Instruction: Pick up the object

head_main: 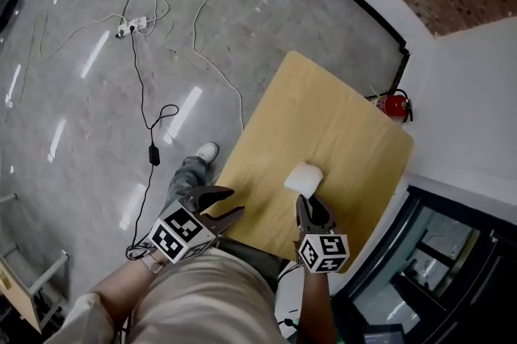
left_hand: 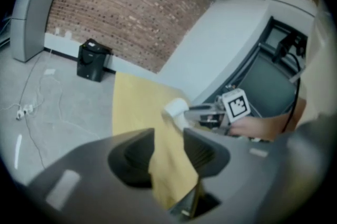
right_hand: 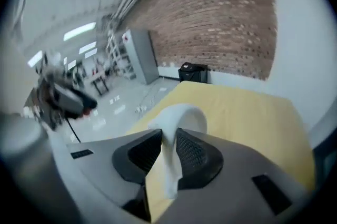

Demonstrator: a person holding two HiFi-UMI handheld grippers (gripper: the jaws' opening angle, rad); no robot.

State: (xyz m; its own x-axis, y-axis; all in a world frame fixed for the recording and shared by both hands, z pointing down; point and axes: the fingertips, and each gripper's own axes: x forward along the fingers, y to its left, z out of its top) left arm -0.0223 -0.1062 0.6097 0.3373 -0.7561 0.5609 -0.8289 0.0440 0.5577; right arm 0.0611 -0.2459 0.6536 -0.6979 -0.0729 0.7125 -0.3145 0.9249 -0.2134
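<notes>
Two right gripper (right_hand: 168, 139) fingers pinch the white object (right_hand: 185, 115) between them; left gripper (left_hand: 168, 139) fingers spread, empty.

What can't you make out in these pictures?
White object: what it is; blurred in right gripper view, lower part between right tool's pads.
Its near side: head view, behind that tool.
Table's near edge: head view, under the person's clothing.

object (head_main: 304, 178) in right gripper (head_main: 307, 205), over table (head_main: 347, 124) | left gripper (head_main: 234, 201) leftward, at table edge
</notes>
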